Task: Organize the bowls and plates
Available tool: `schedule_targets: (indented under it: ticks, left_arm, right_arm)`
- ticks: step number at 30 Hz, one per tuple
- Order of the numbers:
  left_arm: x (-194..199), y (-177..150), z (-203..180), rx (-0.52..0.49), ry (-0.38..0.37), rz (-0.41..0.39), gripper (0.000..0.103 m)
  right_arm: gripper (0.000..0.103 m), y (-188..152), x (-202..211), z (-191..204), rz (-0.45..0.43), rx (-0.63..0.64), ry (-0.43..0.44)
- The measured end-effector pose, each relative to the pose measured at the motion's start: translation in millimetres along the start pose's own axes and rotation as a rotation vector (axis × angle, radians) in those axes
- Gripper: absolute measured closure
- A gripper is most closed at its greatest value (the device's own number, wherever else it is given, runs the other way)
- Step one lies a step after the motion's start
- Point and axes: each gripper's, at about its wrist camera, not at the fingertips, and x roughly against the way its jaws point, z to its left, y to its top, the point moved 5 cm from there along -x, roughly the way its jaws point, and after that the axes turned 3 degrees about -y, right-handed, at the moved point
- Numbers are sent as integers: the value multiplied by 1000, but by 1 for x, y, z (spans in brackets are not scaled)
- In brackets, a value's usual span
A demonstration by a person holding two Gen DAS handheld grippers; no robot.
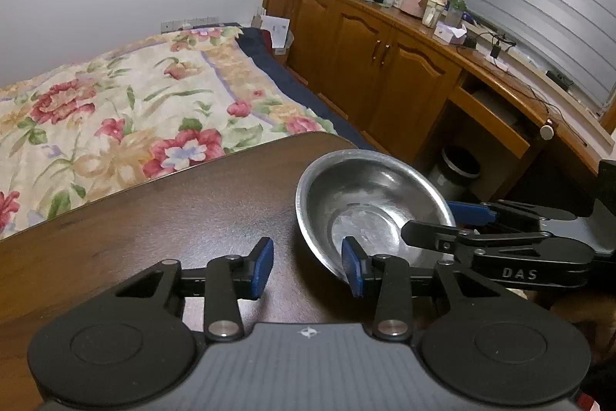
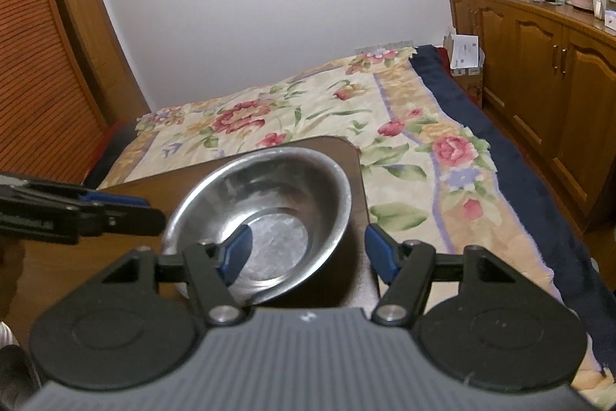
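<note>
A single steel bowl stands empty near the far right corner of a dark wooden table. My left gripper is open and straddles the bowl's near-left rim, with one blue pad inside the bowl and the other out over the table. My right gripper is also open, straddling the bowl's right rim: its left pad is inside and its right pad outside. Neither pair of pads presses on the metal. Each gripper shows in the other's view, the right gripper and the left gripper.
Beyond the table's far edge lies a bed with a floral cover. Along the right wall runs a wooden cabinet with a cluttered top. A dark bin stands under the desk part. A slatted wardrobe door is on the left.
</note>
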Motion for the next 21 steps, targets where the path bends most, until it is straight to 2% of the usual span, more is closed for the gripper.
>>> schedule_targets:
  ticks: [6,9,11,13,17,19,21]
  left_arm:
    - [-13,0,4,10,-18,28,65]
    - [-17,-1,6,30,-36,38,72]
    - [-19,-2,6,39,-41,46,82]
    - [-19,-3,6,40,-34,49,82]
    - [-17,-5,4,39,-37,52,84]
    - [-13,-5,5,43,-40,47,85]
    - [-8,-5,3,41,-44,38,85]
  right_arm:
    - [44,0,-5,3,10,7,14]
    - [55,-1,-8,5,21,9,26]
    - [60,-2,-9,7,26,6,36]
    - [69,-2,-10,9,33,2,45]
    - [72,-4,-12,8,40,-21,60]
    - [80,-6,-13,5,50,-46,65]
    - [80,-7,-12,5,56,-64,71]
